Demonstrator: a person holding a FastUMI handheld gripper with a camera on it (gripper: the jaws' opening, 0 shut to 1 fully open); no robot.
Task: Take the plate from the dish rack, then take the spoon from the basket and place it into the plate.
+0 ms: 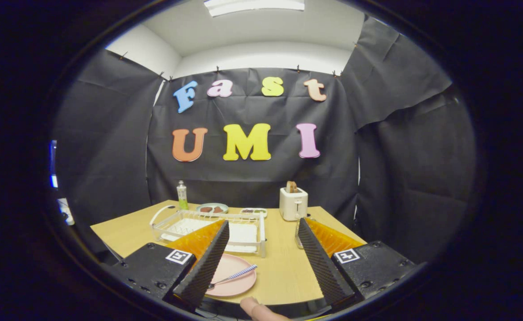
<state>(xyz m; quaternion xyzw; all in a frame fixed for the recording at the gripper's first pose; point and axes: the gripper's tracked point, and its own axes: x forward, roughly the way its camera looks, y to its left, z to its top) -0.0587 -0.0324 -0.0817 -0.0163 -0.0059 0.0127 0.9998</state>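
Note:
A pink plate (231,281) lies flat on the wooden table (283,267), just ahead of my left finger and partly hidden by it. A spoon (234,276) with a blue-and-white checked handle rests on the plate, bowl toward the left finger. My gripper (261,258) is open, fingers wide apart with nothing between them. The white wire dish rack (212,225) stands beyond the plate. A small basket (298,234) peeks out behind the right finger.
A white toaster (293,203) with a slice of bread stands at the back of the table. A bottle (182,195) and two small dishes of food (212,208) sit behind the rack. A fingertip (257,308) shows at the table's near edge.

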